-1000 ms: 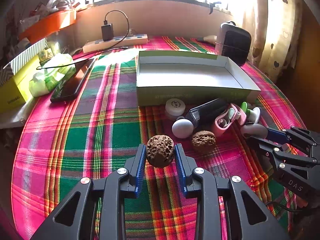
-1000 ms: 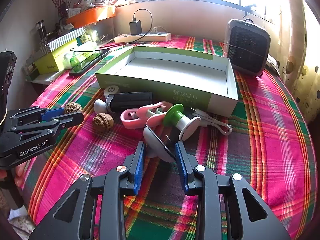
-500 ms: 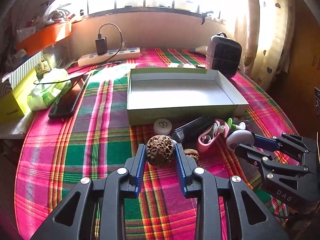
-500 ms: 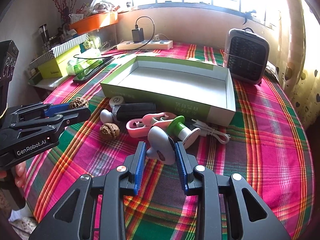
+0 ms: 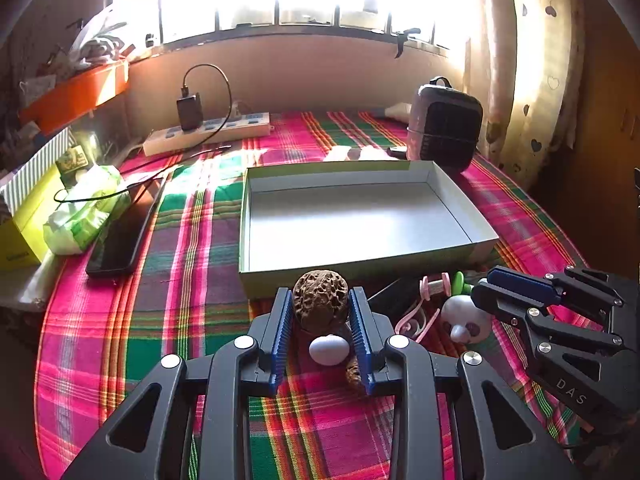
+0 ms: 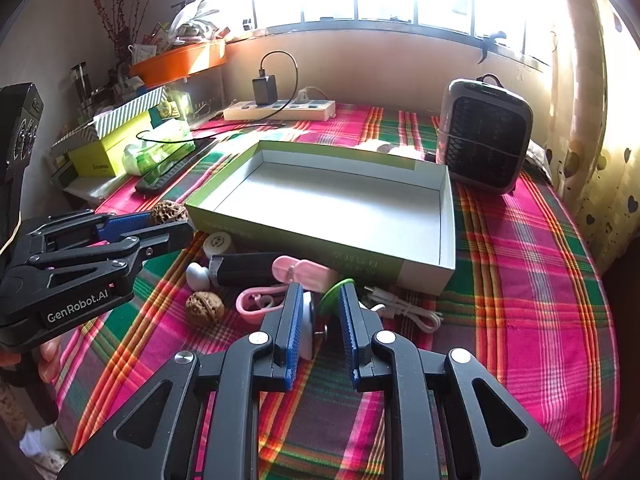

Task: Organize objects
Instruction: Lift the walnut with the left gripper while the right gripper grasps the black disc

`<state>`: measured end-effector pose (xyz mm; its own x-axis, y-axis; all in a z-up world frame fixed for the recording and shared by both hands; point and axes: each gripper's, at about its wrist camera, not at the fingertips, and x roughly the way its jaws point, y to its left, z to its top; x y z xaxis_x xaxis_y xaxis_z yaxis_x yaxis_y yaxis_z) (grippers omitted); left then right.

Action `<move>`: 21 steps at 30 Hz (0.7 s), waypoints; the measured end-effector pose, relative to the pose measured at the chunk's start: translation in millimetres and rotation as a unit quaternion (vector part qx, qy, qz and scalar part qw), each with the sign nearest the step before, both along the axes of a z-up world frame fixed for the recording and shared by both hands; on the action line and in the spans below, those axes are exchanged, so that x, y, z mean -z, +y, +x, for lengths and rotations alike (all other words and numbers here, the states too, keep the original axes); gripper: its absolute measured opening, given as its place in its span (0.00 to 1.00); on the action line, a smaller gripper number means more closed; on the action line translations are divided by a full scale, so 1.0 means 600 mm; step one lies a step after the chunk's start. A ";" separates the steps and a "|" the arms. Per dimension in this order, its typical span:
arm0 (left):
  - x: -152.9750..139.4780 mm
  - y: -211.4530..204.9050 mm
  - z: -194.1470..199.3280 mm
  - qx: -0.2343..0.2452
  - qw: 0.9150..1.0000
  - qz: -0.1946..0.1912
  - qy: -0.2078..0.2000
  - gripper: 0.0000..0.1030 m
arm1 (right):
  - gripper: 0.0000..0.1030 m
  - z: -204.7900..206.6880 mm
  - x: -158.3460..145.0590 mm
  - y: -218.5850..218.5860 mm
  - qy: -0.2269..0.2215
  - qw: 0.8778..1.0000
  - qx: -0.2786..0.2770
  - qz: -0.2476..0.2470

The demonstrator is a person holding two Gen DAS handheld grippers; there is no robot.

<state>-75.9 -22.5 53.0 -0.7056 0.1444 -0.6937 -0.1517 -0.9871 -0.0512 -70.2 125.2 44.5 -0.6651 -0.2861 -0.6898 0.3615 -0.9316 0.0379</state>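
Observation:
My left gripper (image 5: 320, 304) is shut on a brown walnut (image 5: 320, 298) and holds it above the cloth, just short of the near wall of the empty green-and-white box (image 5: 360, 216). It also shows in the right wrist view (image 6: 168, 220) with the walnut (image 6: 168, 211). My right gripper (image 6: 316, 312) is shut on a white panda-faced toy (image 6: 307, 326), seen from the left wrist view (image 5: 466, 316) at the tip of the right gripper (image 5: 486, 292). A second walnut (image 6: 205, 307) lies on the cloth.
In front of the box lie a black handheld device (image 6: 248, 268), a pink clip (image 6: 304, 272), a green-and-white piece (image 6: 334, 294), a white cable (image 6: 404, 308) and a white cap (image 6: 218, 242). A black heater (image 6: 484, 136), power strip (image 6: 280, 110) and phone (image 5: 120, 236) stand around.
Both grippers have risen and moved forward toward the box, each carrying its object. The panda toy has turned edge-on between the right fingers.

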 end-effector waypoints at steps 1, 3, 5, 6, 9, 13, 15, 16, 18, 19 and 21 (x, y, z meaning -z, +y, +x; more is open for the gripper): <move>0.000 0.000 -0.003 0.000 1.000 0.001 -0.001 0.26 | 0.19 -0.001 0.001 0.001 -0.001 1.000 -0.001 -0.002; 0.001 0.000 -0.006 0.000 1.000 0.002 -0.002 0.26 | 0.19 -0.002 0.003 0.004 -0.004 1.000 -0.002 -0.006; 0.003 -0.001 -0.006 0.001 1.000 0.005 -0.004 0.26 | 0.19 0.000 0.005 0.011 -0.007 1.000 0.002 -0.009; 0.004 -0.001 -0.007 0.001 1.000 0.005 -0.005 0.26 | 0.19 0.001 0.006 0.016 -0.009 1.000 0.001 -0.012; 0.007 -0.002 -0.007 0.001 1.000 0.005 -0.008 0.26 | 0.19 0.003 0.010 0.033 -0.022 1.000 0.007 -0.020; 0.010 -0.007 -0.004 -0.001 1.000 0.009 -0.009 0.26 | 0.19 0.019 0.014 0.034 -0.036 0.998 -0.021 -0.045; 0.012 -0.008 -0.004 -0.003 1.000 0.009 -0.012 0.26 | 0.20 0.022 0.020 0.026 -0.047 0.996 -0.039 -0.058; 0.012 -0.009 -0.003 -0.003 1.000 0.009 -0.012 0.26 | 0.20 0.022 0.023 0.022 -0.054 0.996 -0.041 -0.065; 0.012 -0.009 -0.001 -0.003 1.000 0.008 -0.011 0.26 | 0.25 0.020 0.031 0.016 -0.073 0.992 -0.050 -0.087; 0.013 -0.010 -0.001 -0.004 1.000 0.008 -0.012 0.26 | 0.32 0.020 0.036 0.012 -0.083 0.990 -0.055 -0.098; 0.014 -0.010 0.000 -0.004 1.000 0.009 -0.013 0.26 | 0.41 0.021 0.042 0.002 -0.093 0.988 -0.066 -0.107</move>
